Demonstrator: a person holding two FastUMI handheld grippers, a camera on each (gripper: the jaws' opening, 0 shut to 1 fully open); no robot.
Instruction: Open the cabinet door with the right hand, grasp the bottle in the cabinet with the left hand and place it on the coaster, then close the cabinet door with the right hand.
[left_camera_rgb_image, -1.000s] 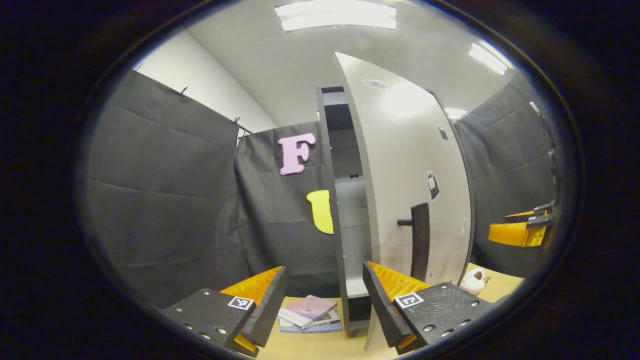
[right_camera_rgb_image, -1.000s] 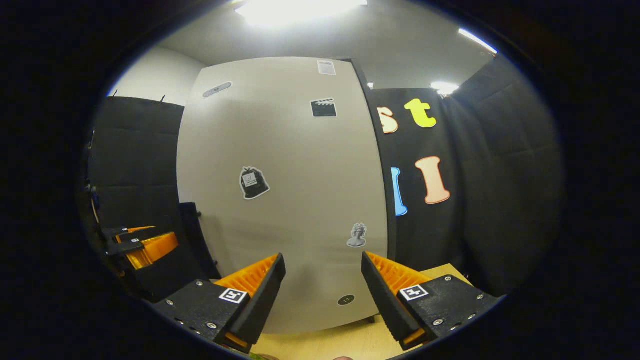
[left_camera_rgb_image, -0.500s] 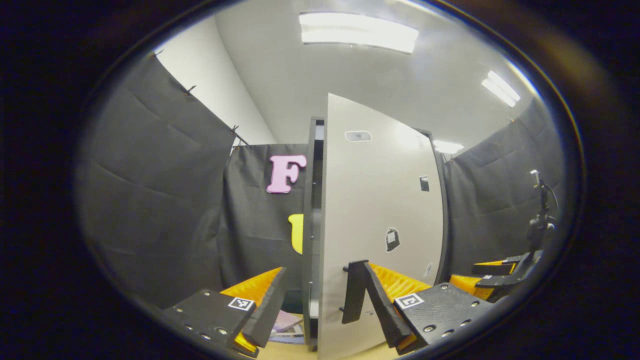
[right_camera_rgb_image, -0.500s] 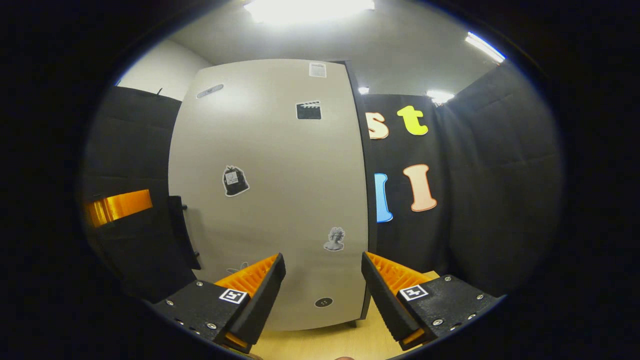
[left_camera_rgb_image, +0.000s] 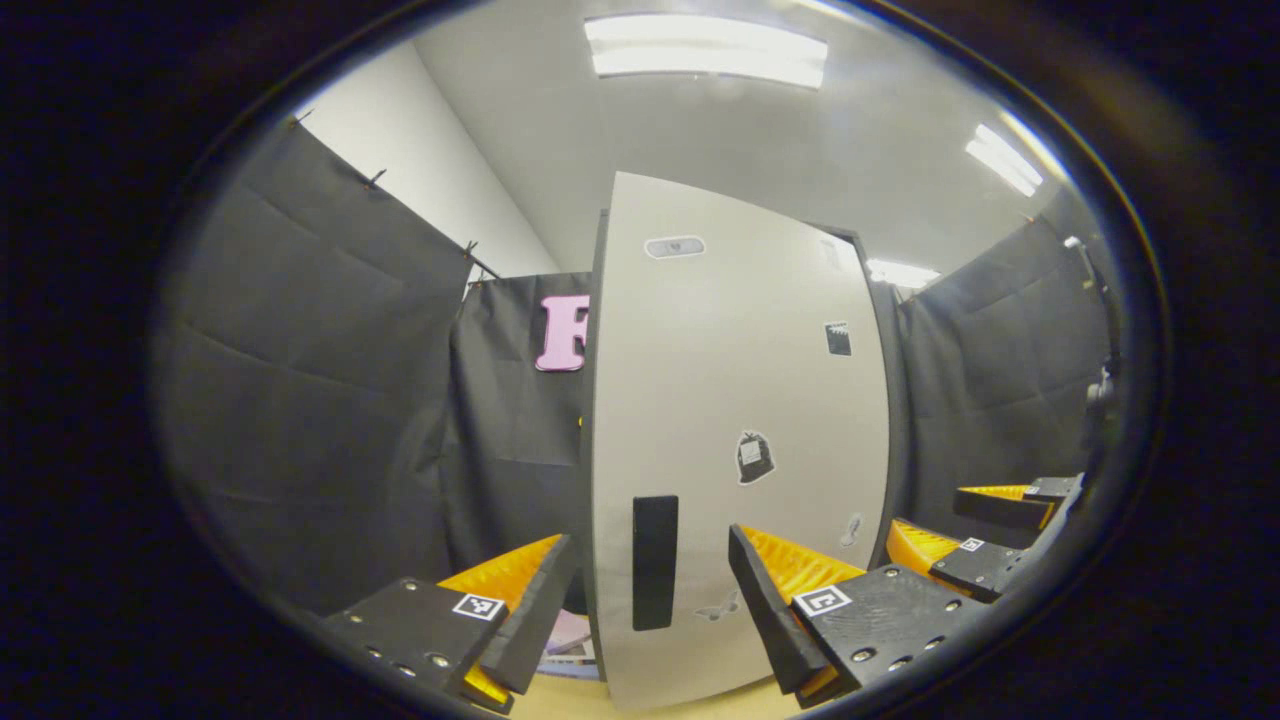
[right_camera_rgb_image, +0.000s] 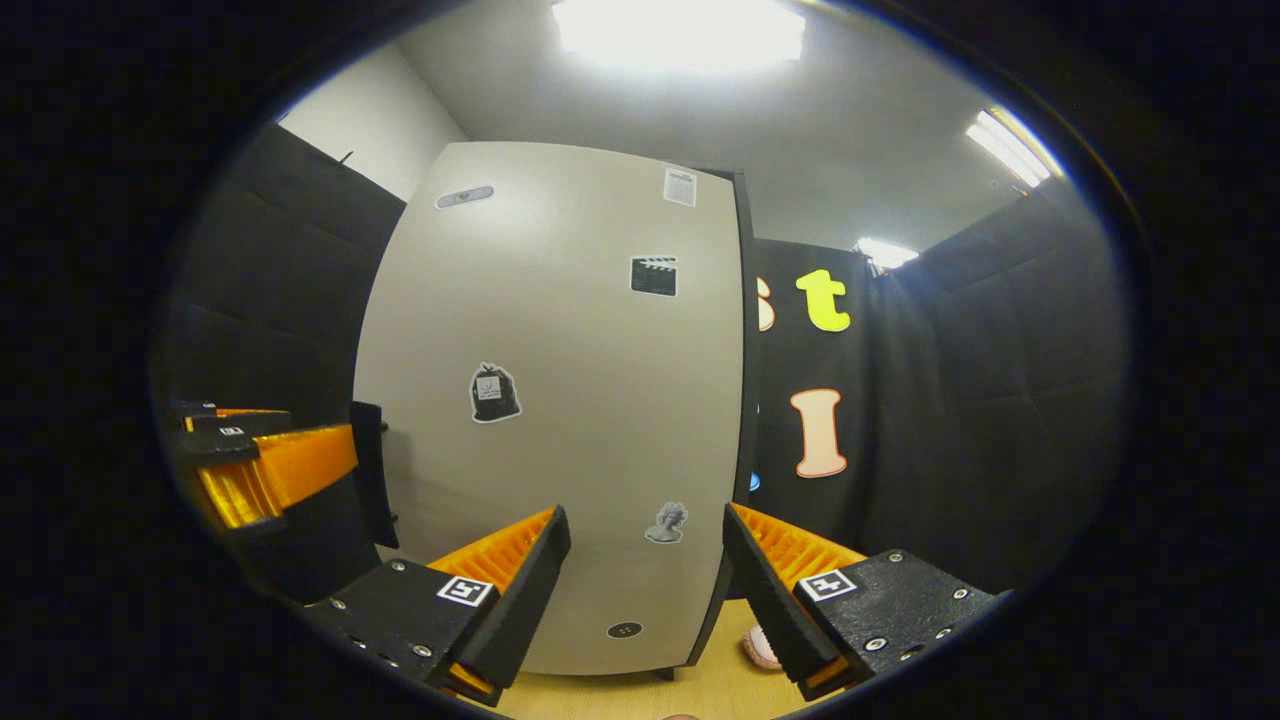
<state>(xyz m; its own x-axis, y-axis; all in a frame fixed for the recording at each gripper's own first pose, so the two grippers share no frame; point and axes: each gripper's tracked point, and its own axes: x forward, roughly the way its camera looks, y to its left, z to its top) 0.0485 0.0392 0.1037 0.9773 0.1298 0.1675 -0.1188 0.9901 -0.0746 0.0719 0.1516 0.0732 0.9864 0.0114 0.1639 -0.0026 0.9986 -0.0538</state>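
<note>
The cabinet door (left_camera_rgb_image: 735, 440) has swung shut over the last second, hiding the shelves. Both my left gripper (left_camera_rgb_image: 650, 610) and right gripper (right_camera_rgb_image: 645, 590) hang spread, grasping nothing. I judge the closing step finished.

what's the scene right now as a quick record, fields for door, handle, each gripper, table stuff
cabinet door: closed or nearly so, pale front with stickers
door handle: dark vertical bar near the door's left edge, untouched
left gripper: open, empty, facing the handle
right gripper: open, empty, facing the door front
books: stacked on the table left of the cabinet
</note>
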